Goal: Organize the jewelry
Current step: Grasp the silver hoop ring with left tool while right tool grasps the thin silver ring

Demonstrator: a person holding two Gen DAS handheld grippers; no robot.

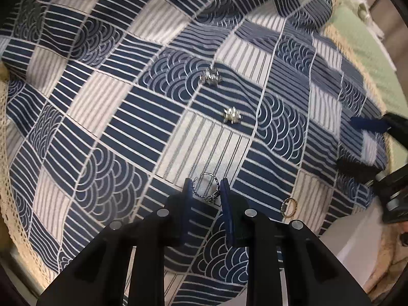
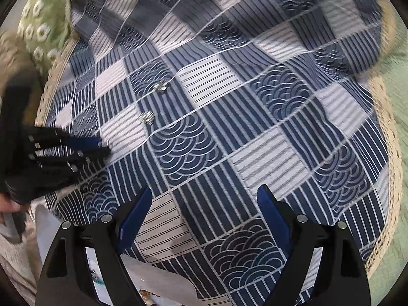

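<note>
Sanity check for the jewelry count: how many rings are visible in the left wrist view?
4. Silver chain ring between the left gripper fingers; gold ring right of it; two chunky silver rings farther up the patterned cloth. The grippers may hide others.

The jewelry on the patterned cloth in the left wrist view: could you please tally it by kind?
Silver spiky clusters: 2
Silver chain ring between the left tool's pads: 1
Gold-toned ring: 1
Total: 4
</note>
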